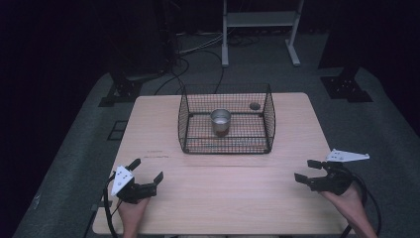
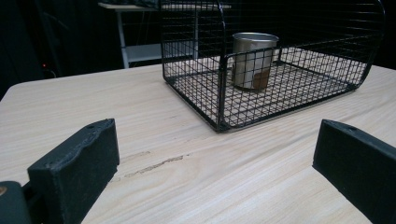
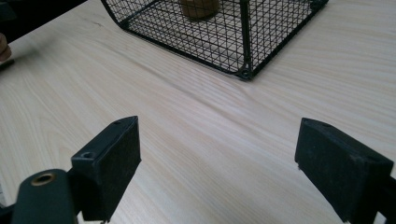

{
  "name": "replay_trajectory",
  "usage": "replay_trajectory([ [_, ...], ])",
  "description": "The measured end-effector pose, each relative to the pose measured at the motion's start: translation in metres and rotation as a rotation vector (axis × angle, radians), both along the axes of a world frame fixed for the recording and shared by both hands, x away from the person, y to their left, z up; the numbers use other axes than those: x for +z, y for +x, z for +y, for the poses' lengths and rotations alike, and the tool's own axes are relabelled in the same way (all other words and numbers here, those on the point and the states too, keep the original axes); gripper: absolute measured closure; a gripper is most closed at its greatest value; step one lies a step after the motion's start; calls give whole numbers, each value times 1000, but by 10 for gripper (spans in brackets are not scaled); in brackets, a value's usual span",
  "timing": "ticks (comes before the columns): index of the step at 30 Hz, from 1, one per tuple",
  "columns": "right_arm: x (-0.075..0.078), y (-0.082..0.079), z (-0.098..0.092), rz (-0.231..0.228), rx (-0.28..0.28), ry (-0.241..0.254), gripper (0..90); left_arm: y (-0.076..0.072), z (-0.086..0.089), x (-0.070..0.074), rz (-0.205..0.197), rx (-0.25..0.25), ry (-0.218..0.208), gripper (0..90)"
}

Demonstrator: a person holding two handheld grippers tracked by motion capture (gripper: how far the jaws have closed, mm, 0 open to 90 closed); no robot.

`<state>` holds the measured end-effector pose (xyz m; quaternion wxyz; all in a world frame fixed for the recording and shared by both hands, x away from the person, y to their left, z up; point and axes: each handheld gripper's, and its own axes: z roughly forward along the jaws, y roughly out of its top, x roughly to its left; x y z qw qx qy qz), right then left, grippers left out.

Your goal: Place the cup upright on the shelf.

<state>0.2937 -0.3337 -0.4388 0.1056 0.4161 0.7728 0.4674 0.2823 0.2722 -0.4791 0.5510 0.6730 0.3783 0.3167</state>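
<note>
Wire basket (image 1: 227, 144) around metal cup (image 1: 220, 121)

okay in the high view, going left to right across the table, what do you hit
Left tongs → wire basket, with the metal cup standing inside it → right tongs.

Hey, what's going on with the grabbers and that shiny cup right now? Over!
Left gripper open, empty, near table edge. Right gripper open, empty. Metal cup upright inside wire basket. Bare tabletop between; basket's front wall stands before the cup.
</note>
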Motion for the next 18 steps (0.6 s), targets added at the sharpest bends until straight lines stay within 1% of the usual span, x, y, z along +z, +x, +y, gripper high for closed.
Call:
replay_trajectory([
  [3, -2, -3, -4, 6, -12, 8, 137, 0, 0, 0, 0, -1, 1, 0],
  [11, -10, -12, -15, 6, -43, 36, 136, 0, 0, 0, 2, 1, 7, 0],
  [14, -15, -13, -15, 6, -48, 32, 136, 0, -1, 0, 1, 3, 8, 0],
  [15, -16, -14, -14, 11, -50, 35, 136, 0, -1, 0, 1, 3, 9, 0],
  [18, -20, -15, -11, 7, -47, 43, 136, 0, -1, 0, 2, 3, 15, 0],
])
